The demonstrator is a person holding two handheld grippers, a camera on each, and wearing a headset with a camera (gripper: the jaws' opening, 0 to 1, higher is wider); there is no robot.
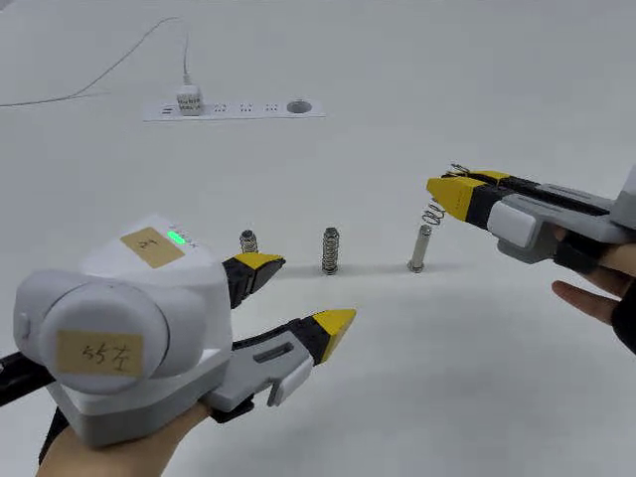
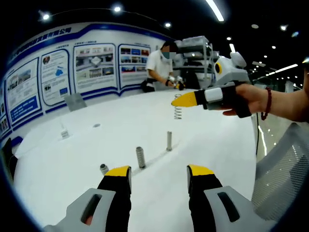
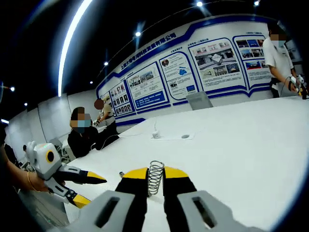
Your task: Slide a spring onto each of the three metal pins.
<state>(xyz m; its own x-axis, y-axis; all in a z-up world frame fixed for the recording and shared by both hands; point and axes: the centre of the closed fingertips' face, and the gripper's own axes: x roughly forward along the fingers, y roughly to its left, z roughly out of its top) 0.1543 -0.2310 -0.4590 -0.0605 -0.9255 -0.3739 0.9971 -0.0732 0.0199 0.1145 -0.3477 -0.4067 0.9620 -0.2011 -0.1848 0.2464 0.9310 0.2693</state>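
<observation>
Since the left silver metal pin (image 1: 248, 241) and the middle pin (image 1: 331, 250) are already sprung, the right gripper (image 1: 444, 196), mid-right, clenches the last coiled wire spring (image 1: 432, 212) just above the bare third pin (image 1: 420, 250); aligning and lowering it seems next. The left gripper (image 1: 298, 291), lower left, gapes empty.

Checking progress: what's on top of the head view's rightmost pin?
No spring seated: the pin is bare. The right gripper holds a spring just above its top; the clamped part is hidden between the fingers.
</observation>
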